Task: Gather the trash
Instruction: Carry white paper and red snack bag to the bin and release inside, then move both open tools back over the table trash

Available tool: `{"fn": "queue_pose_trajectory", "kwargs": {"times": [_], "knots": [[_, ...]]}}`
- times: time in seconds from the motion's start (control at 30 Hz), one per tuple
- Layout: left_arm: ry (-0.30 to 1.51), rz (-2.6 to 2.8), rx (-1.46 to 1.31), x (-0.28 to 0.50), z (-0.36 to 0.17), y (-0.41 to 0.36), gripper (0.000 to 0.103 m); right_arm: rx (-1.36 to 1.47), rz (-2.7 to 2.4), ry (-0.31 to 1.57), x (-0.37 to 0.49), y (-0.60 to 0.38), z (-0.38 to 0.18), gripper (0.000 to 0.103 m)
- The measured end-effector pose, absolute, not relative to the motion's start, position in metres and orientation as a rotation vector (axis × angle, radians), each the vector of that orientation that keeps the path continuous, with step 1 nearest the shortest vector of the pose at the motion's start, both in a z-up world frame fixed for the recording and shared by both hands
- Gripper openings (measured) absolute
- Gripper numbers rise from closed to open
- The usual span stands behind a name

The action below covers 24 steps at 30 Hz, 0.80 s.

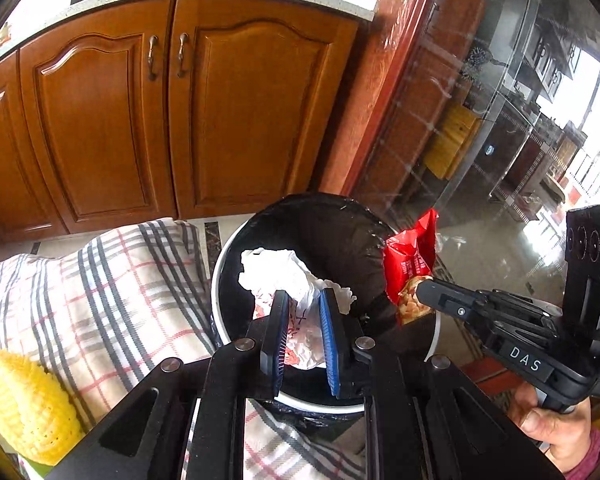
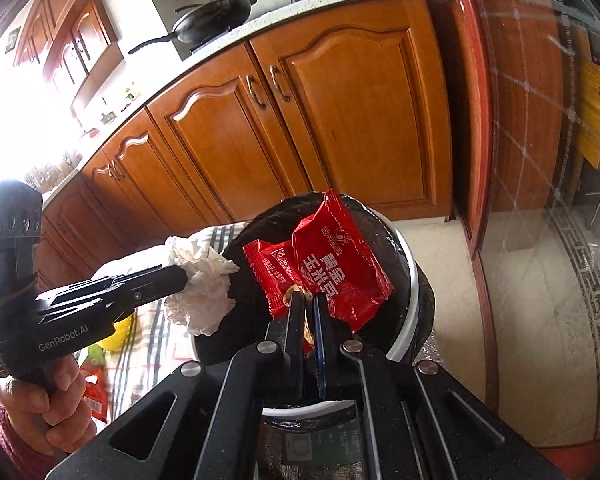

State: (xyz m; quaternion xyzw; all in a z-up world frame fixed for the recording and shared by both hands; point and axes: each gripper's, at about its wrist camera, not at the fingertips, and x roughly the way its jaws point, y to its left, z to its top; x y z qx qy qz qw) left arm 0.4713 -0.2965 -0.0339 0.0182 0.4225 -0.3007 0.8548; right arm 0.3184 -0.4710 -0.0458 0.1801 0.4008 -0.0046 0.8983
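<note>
My left gripper (image 1: 305, 300) is shut on a crumpled white paper wad (image 1: 284, 276), held over the mouth of a round bin (image 1: 220, 280) lined with a black bag. The same wad (image 2: 204, 288) shows at the tip of the left gripper (image 2: 180, 278) in the right wrist view. My right gripper (image 2: 307, 300) is shut on a red snack wrapper (image 2: 336, 264), also over the bin (image 2: 410, 280). In the left wrist view the wrapper (image 1: 410, 264) hangs at the bin's right rim from the right gripper (image 1: 422, 294).
Wooden cabinet doors (image 1: 168, 108) stand behind the bin. A plaid cloth (image 1: 112, 280) covers a surface left of it, with a yellow knitted thing (image 1: 20, 400) on top. A red-framed glass door (image 1: 480, 120) is on the right. A hand (image 1: 552, 424) holds the right gripper's handle.
</note>
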Motion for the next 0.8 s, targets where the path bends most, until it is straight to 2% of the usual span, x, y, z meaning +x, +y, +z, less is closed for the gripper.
{"fn": "queue_pose_trajectory", "kwargs": {"times": [0.07, 0.17, 0.3, 0.37, 0.53, 0.6, 0.67, 0.73, 0.8], "knots": [[0.902, -0.639, 0.045, 0.476, -0.038, -0.302, 0.016, 0.371, -0.006, 0.842, 0.321, -0.471, -0.049, 0.004], [0.911, -0.624, 0.049, 0.478, -0.038, -0.301, 0.023, 0.371, -0.008, 0.866, 0.326, -0.473, -0.054, 0.01], [0.906, -0.615, 0.032, 0.479, -0.041, -0.299, 0.04, 0.385, -0.02, 0.874, 0.325, -0.476, -0.058, 0.021], [0.902, -0.609, 0.024, 0.476, -0.04, -0.295, 0.04, 0.396, -0.023, 0.868, 0.323, -0.478, -0.058, 0.03], [0.872, -0.608, -0.013, 0.456, -0.033, -0.277, 0.04, 0.415, -0.024, 0.843, 0.315, -0.478, -0.052, 0.032], [0.854, -0.602, -0.034, 0.445, -0.031, -0.266, 0.043, 0.422, -0.021, 0.825, 0.31, -0.476, -0.048, 0.038], [0.827, -0.586, -0.054, 0.43, -0.03, -0.254, 0.046, 0.438, -0.01, 0.801, 0.303, -0.473, -0.045, 0.052], [0.804, -0.571, -0.068, 0.414, -0.03, -0.241, 0.047, 0.452, -0.008, 0.773, 0.296, -0.468, -0.041, 0.06], [0.784, -0.556, -0.079, 0.399, -0.031, -0.229, 0.047, 0.469, -0.009, 0.735, 0.286, -0.463, -0.038, 0.063]]}}
